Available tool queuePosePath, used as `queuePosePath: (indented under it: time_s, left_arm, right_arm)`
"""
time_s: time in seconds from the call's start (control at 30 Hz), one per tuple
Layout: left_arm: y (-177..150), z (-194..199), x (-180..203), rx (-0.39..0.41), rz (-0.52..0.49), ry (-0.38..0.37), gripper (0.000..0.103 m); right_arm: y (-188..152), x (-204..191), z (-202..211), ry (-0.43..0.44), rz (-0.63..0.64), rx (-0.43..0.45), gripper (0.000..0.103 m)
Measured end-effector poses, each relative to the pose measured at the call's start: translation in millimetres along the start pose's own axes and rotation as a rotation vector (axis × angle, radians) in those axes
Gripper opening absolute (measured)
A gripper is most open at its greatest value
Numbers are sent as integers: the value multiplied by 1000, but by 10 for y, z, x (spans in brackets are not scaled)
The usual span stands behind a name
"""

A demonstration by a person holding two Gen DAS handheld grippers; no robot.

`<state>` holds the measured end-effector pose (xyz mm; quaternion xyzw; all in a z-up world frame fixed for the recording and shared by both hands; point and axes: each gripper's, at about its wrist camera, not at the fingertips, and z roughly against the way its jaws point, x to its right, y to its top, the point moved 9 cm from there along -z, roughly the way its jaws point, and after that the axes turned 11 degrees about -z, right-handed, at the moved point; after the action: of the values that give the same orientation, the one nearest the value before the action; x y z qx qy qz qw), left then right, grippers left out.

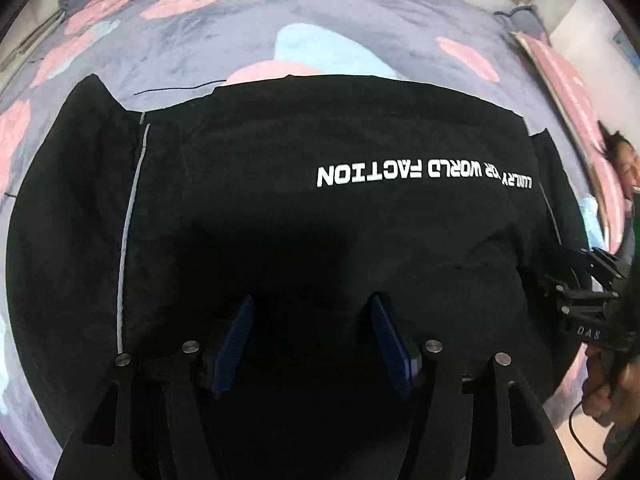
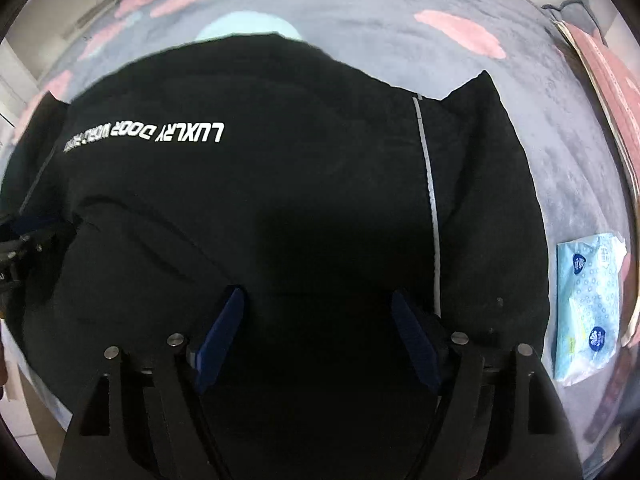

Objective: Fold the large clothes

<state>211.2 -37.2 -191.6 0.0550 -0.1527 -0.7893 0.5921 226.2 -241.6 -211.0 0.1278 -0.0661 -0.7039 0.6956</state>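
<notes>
1. Now we hover both claws steeply over a black jacket [image 1: 280, 208] that lies spread across a bed [image 1: 208, 44] covered in grey, pink and pale-blue fabric.
2. Our left claw [image 1: 310, 344] stands spread, blue pads apart, with nothing pinched; only dark cloth lies below it.
3. Our right claw [image 2: 316, 340] is likewise spread and empty, near the grey piping stripe [image 2: 430, 200] on that side.
4. White lettering [image 1: 420, 174] runs across the jacket, reading upside down from our side.
5. Risk 1: black cloth under shadow hides the layers, so we could pinch only the top layer and drag the fold crooked.
6. Risk 2: uneven grips by the 2 claws would skew the fold line.
7. Risk 3: a tissue pack [image 2: 588, 308] lies just beside the jacket's edge; a swept sleeve could knock it.
</notes>
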Motion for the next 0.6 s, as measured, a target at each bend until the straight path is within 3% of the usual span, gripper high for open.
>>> queuePosePath:
  time_s: [0.13, 0.2, 0.27, 0.3, 0.37, 0.4, 0.47, 0.6]
  left_arm:
    - [55, 246, -96, 13, 59, -16, 63]
    - [22, 367, -297, 22, 78, 104, 63]
    - [-129, 276, -571, -64, 133, 247, 71]
    - [-177, 202, -619, -77, 153, 233, 71]
    - [-198, 139, -660, -11, 179, 173, 75]
    - [-188, 131, -667, 35, 172, 160, 76]
    - [-177, 72, -697, 45, 165, 146, 79]
    - [-140, 134, -743, 18, 212, 134, 79]
  right_arm:
    - [73, 40, 193, 55, -31, 0, 78]
    - [158, 150, 356, 71, -72, 63, 78]
    - [238, 379, 412, 37, -144, 123, 79]
    - [223, 505, 292, 21, -188, 92, 79]
    - [116, 603, -35, 35, -223, -17, 82]
    - [83, 632, -158, 51, -236, -32, 85]
    - [93, 685, -212, 55, -252, -17, 97]
    - [92, 762, -195, 71, -307, -66, 98]
